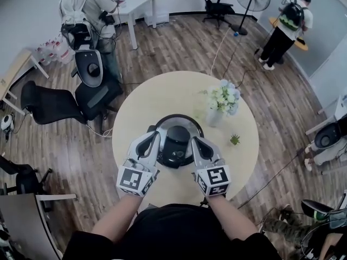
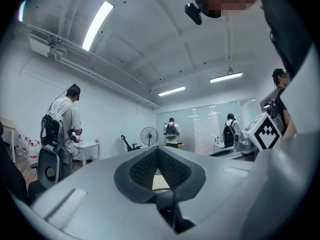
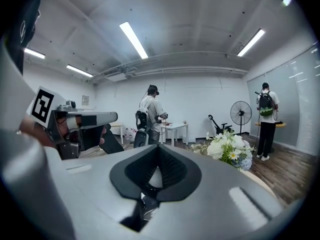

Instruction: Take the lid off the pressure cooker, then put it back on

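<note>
1. Although both claws are close to it, the pressure cooker (image 1: 176, 140) stands free on the round table (image 1: 157, 96), a little toward the person's side of the middle, with its lid (image 1: 178, 134) on.
2. The lid is black and domed, with a raised black block at its centre. Around it runs a shiny metal rim that catches the light at the far side.
3. The table top is pale beige, smooth and matt. Behind the cooker to the right stands a white vase (image 1: 214, 118) with white and bluish flowers (image 1: 225, 96). A small green plant (image 1: 235, 140) is beside the cooker, near the right edge.
4. The left gripper (image 1: 154, 136) is at the cooker's left side and the right gripper (image 1: 196, 141) at its right side, both pointing away from the person. I cannot tell from above whether they touch it.
5. Each gripper is of grey plastic with ribbed black pads, and at its back it carries a cube with black and white square markers.
6. In the left gripper view the tips of the left gripper (image 2: 158, 150) are pressed together, with nothing between them. The right gripper (image 3: 158, 148) in its own view is the same: closed and empty.
7. The left forearm (image 1: 120, 215) and right forearm (image 1: 230, 215) are bare, coming forward out of a black top, nearly parallel.
8. The floor is of brown wood planks.
</note>
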Action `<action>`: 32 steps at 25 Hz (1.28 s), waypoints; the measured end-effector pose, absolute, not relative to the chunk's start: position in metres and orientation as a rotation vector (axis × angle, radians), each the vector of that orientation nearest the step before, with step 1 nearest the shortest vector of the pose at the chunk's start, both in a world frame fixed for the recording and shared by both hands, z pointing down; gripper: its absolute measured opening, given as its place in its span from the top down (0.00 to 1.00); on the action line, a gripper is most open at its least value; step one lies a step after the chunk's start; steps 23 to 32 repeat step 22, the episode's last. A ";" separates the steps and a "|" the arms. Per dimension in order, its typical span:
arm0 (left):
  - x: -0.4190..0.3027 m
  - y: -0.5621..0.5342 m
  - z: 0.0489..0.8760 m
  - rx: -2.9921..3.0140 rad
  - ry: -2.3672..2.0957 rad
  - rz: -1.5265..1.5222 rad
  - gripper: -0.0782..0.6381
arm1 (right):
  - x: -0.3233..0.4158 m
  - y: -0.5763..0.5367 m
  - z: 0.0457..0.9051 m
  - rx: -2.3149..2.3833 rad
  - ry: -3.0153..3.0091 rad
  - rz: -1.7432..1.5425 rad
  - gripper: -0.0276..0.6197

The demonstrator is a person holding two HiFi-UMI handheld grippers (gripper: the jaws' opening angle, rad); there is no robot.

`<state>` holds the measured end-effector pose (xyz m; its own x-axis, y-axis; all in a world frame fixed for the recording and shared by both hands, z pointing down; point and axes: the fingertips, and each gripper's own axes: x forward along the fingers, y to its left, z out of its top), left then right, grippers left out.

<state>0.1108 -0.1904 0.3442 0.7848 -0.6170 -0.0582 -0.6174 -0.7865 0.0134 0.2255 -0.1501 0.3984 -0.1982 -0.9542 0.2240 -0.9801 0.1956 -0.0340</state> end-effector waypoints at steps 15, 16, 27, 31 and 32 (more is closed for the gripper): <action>0.109 -0.185 0.352 -2.936 1.046 0.027 0.89 | 0.224 -0.144 0.398 1.861 -2.333 0.223 0.95; 0.109 -0.184 0.353 -2.937 1.046 0.024 0.89 | 0.224 -0.143 0.399 1.860 -2.335 0.229 0.95; 0.118 -0.171 0.360 -2.940 1.089 0.020 0.89 | 0.236 -0.129 0.409 1.807 -2.335 0.239 0.95; 0.118 -0.171 0.360 -2.940 1.089 0.020 0.89 | 0.236 -0.129 0.409 1.807 -2.335 0.239 0.95; 0.118 -0.171 0.360 -2.940 1.089 0.020 0.89 | 0.236 -0.129 0.409 1.807 -2.335 0.239 0.95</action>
